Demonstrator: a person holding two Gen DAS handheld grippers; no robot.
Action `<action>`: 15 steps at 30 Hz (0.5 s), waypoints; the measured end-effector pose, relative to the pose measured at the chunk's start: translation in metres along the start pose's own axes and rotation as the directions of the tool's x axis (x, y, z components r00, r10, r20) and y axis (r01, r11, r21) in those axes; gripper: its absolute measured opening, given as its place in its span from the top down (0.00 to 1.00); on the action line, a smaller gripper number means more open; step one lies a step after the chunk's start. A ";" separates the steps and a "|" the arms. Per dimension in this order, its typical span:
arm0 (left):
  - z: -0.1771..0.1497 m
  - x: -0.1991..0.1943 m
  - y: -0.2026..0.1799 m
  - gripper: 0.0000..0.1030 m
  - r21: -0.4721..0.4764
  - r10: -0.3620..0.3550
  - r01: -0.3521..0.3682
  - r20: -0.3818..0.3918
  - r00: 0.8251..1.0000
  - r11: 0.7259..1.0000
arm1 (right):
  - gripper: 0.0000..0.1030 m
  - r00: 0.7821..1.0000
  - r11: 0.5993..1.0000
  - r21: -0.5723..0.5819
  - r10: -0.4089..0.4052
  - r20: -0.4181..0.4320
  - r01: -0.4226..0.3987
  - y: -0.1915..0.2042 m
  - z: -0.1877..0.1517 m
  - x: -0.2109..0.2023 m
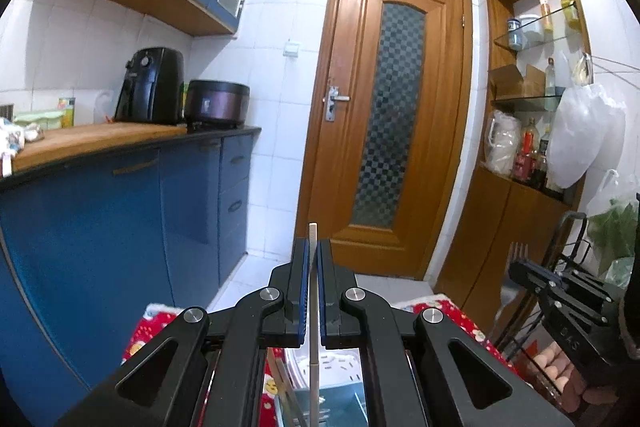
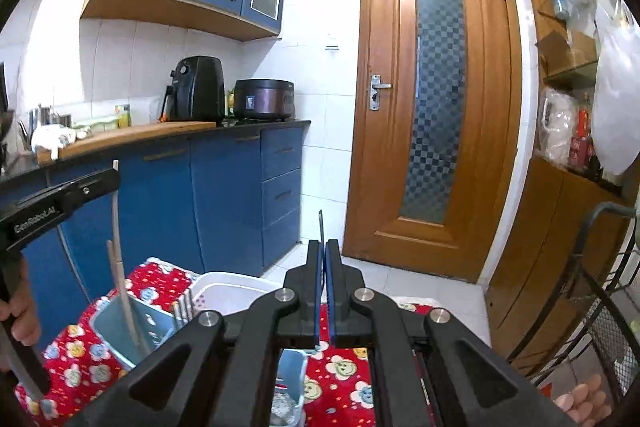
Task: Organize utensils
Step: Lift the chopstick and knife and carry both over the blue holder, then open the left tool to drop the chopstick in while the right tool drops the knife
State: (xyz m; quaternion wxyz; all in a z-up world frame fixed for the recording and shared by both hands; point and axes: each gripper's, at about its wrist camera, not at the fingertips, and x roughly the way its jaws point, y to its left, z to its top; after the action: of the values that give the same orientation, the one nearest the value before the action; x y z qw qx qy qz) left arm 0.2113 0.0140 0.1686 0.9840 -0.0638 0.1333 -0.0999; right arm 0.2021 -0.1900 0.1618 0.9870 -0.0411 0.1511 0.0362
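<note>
1. The left tongs (image 1: 314, 259) are closed narrow on a pale chopstick (image 1: 313, 239). The stick stands upright between the blue pads, its top a little above the tips. Its lower end goes down into the blue utensil holder (image 2: 116, 327), as the right wrist view shows.
2. The right tongs (image 2: 323, 259) are also nearly closed, and they hold a thin metal fork (image 1: 517, 254). In the right wrist view only its narrow edge shows above the tips; in the left wrist view the tines are seen, pointing up.
3. The blue utensil holder stands on a surface covered with a red patterned cloth (image 2: 348, 367), near the left edge of it. A second pale stick (image 2: 114, 269) is already standing inside the holder, beside the one being held.
4. Just beside the holder, toward the far edge, is a white basket (image 2: 236, 287). Some chopsticks (image 2: 182, 307) seem to stand between the two, but I cannot tell in which one they are.
5. My judgement: the task is partly done. One stick is placed, one is about to be released, and the fork is still in the air and needs its place. I cannot see if more utensils wait on the cloth.
6. To the right stands a black wire rack (image 2: 608, 315).
</note>
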 end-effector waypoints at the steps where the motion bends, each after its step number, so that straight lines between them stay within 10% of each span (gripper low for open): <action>1: -0.002 0.001 0.000 0.96 -0.002 -0.001 0.001 -0.008 1.000 1.000 | 0.97 1.000 1.000 -0.001 0.001 0.002 -0.001 -0.001 0.000 0.001; 15: -0.037 0.018 0.005 0.96 -0.022 -0.013 0.011 -0.114 0.993 1.000 | 0.95 0.987 0.994 0.019 0.113 -0.115 -0.111 0.006 -0.029 0.019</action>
State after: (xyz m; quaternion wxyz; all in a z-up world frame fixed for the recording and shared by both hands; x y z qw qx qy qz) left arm 0.2188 0.0115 0.1282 0.9733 -0.0693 0.1902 -0.1079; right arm 0.2113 -0.1855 0.1283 0.9731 -0.0284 0.2107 0.0883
